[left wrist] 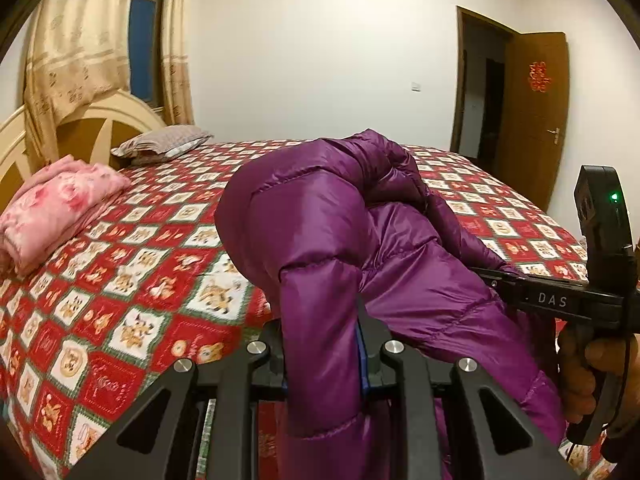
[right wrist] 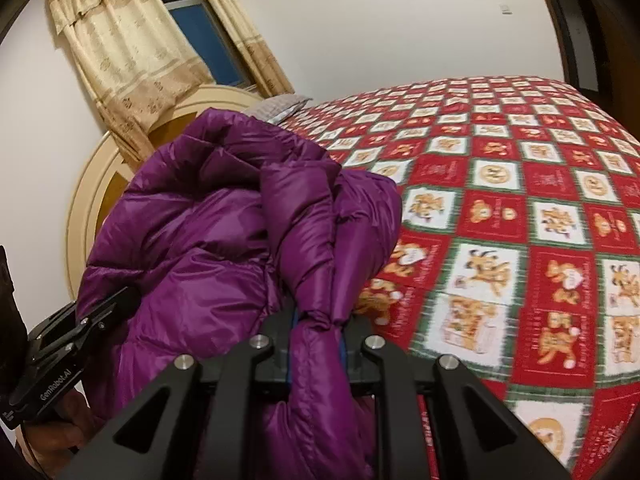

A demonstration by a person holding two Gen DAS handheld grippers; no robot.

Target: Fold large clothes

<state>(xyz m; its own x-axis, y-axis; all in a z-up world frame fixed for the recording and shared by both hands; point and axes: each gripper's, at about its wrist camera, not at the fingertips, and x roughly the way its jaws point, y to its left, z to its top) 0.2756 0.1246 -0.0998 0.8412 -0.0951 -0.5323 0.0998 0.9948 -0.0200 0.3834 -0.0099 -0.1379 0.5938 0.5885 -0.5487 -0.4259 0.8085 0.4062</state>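
Purple down jacket [left wrist: 320, 220]: bunched, lifted above the bed [left wrist: 140, 272], slung between my left hand-held gripper [left wrist: 322, 360] and right hand-held gripper [right wrist: 316, 344], each pinching a fold, bulk ahead.

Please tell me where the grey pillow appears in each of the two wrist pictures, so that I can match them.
Left wrist view: the grey pillow lies in the upper left, at the head of the bed, behind the pink blanket.
Right wrist view: only a corner of it shows, upper centre, just above the purple jacket.
Shared landmark: the cream curtain.
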